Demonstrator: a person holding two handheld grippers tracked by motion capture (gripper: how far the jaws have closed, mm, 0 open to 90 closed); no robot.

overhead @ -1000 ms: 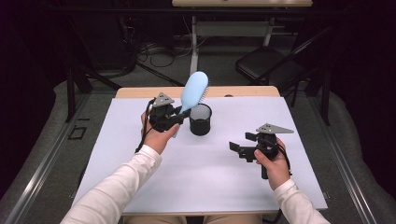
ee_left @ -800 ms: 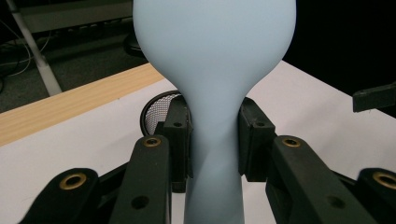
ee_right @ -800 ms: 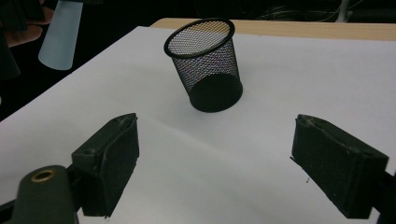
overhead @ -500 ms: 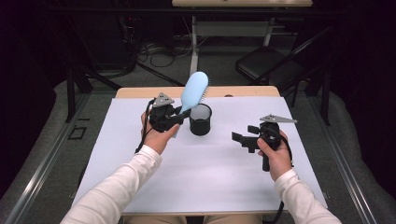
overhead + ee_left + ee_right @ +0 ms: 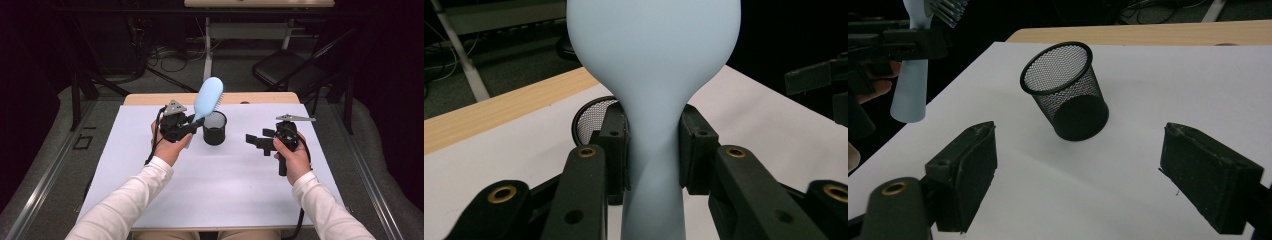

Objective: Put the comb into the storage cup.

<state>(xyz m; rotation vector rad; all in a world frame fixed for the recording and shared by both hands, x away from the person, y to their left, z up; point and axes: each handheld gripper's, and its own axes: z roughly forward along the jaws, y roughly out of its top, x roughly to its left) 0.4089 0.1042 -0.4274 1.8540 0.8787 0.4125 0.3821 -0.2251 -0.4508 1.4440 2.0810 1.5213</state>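
Hairbrush [image 5: 651, 95] head cropped, bristles unseen, handle hides mesh cup [image 5: 591, 120]

high: above, looking down | claw views: close (level) | shared: mesh cup [image 5: 214, 128]

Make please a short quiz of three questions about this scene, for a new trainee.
1. True or false: the left tongs are shut on the handle of the light blue hairbrush.
2. What stands on the white table cover between the two hands? A) a glass jar B) a black mesh cup C) a wooden box
3. Fill in: the right tongs are ____ with nothing between them.

Key: 1 true; 2 B; 3 open.
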